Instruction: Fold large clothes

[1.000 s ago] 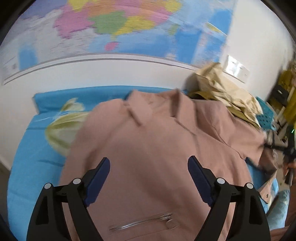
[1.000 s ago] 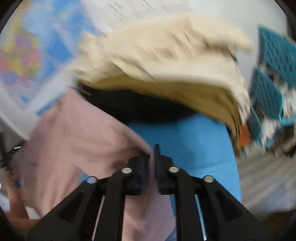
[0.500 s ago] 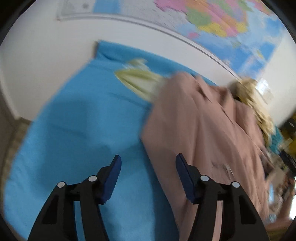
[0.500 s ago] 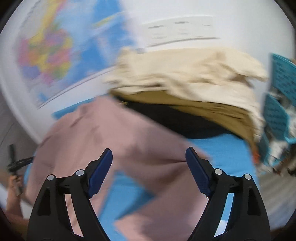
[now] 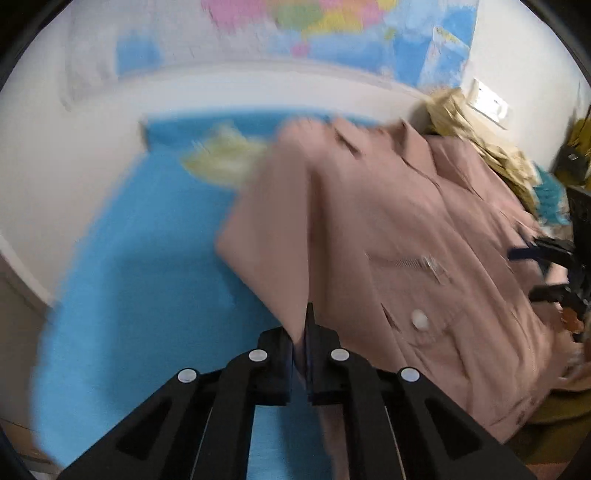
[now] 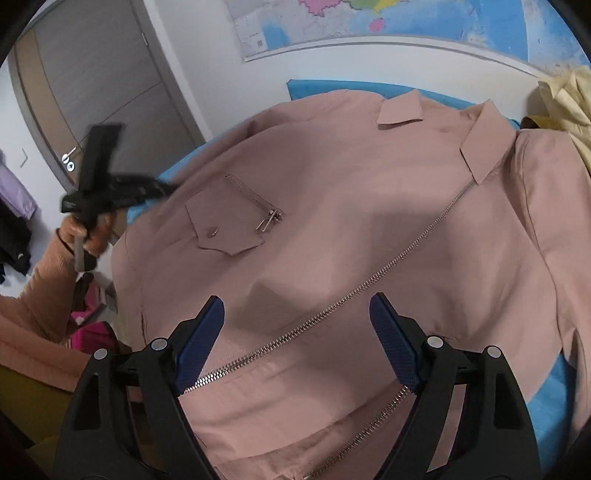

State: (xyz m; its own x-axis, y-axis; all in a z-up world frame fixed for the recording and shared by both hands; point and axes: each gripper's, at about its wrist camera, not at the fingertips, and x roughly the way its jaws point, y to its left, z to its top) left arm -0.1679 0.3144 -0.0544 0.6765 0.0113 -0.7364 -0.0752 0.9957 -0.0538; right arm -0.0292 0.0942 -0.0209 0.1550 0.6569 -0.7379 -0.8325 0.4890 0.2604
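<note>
A large dusty-pink zip jacket lies spread front-up on a blue cloth surface, collar toward the wall. In the left wrist view my left gripper is shut on the jacket's left edge, which rises in a fold from the surface. In the right wrist view my right gripper is open and empty, hovering over the jacket's lower front near the zipper. My left gripper also shows there, at the jacket's left side.
A pile of beige and tan clothes sits at the far right against the wall. A pale yellow garment lies by the jacket's far left shoulder. A map hangs on the wall. A door is at left.
My left gripper closed on the jacket's left edge and lifted it. My right gripper, shut on the jacket a second ago, let go and now hovers open over the jacket front.
</note>
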